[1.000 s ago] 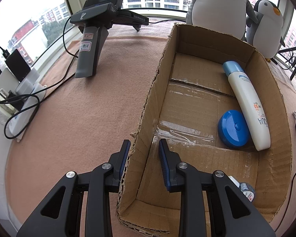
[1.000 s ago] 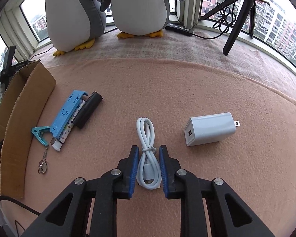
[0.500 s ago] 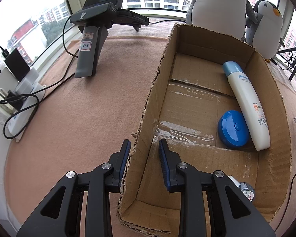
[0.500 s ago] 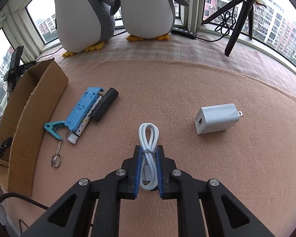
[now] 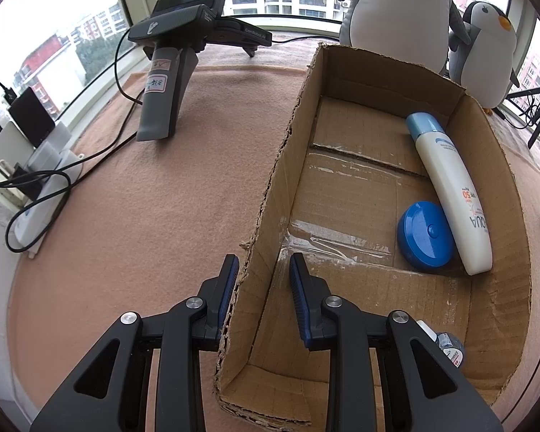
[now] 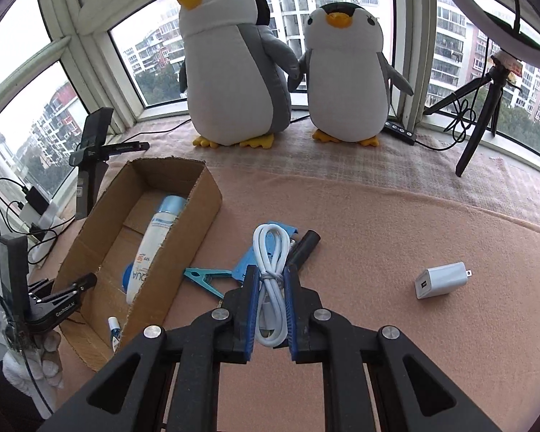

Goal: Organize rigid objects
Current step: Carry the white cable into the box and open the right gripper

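My right gripper (image 6: pixel 271 277) is shut on a coiled white cable (image 6: pixel 271 273) and holds it lifted above the table. Below it lie a blue clip holder (image 6: pixel 246 264), a black cylinder (image 6: pixel 306 246) and a teal clothespin (image 6: pixel 205 277); a white charger (image 6: pixel 441 280) lies to the right. The cardboard box (image 5: pixel 270 194) holds a white sunscreen bottle (image 5: pixel 450 194), a blue round lid (image 5: pixel 426 235) and a small tube (image 5: pixel 448 345). My left gripper (image 5: pixel 262 275) straddles the box's left wall, jaws apart on either side; it also shows in the right wrist view (image 6: pixel 68 295).
Two plush penguins (image 6: pixel 234 68) stand by the window. A black tripod (image 6: pixel 478 115) is at the far right. A spare gripper device (image 5: pixel 176 54), power strip and cables (image 5: pixel 39 187) sit left of the box.
My right gripper closed on the white cable and lifted it off the table, rising and tilting up toward the box. My left gripper stayed at the box wall.
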`<state>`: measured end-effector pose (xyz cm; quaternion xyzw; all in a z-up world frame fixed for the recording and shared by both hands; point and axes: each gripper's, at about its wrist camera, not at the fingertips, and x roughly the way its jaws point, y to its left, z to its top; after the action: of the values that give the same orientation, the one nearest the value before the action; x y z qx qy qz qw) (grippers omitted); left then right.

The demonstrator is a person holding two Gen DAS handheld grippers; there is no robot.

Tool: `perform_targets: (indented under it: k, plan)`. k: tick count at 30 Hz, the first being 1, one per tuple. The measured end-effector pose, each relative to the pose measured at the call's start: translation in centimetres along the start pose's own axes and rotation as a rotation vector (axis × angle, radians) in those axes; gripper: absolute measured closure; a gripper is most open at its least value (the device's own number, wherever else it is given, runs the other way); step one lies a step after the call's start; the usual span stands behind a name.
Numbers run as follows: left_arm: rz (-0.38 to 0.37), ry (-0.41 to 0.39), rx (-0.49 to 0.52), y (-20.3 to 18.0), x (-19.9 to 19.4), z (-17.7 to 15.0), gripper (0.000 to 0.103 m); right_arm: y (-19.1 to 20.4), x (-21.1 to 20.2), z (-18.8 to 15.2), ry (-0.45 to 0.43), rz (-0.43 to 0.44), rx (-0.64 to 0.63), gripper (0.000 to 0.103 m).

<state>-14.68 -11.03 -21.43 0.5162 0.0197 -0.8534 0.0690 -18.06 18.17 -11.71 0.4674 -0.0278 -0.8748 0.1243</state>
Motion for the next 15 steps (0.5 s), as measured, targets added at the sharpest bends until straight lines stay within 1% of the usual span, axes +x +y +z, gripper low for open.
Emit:
perform_targets:
  k: [8,15]
  plan:
    - [-0.007,-0.001,-0.009,0.0,0.0,0.1,0.077,6.7,1.2,2.1,-0.006,0.104,-0.077,0.091]
    - [-0.013,-0.001,-0.016,0.1,0.1,0.1,0.077,11.7,3.5,2.5,0.023,0.178,-0.114,0.091]
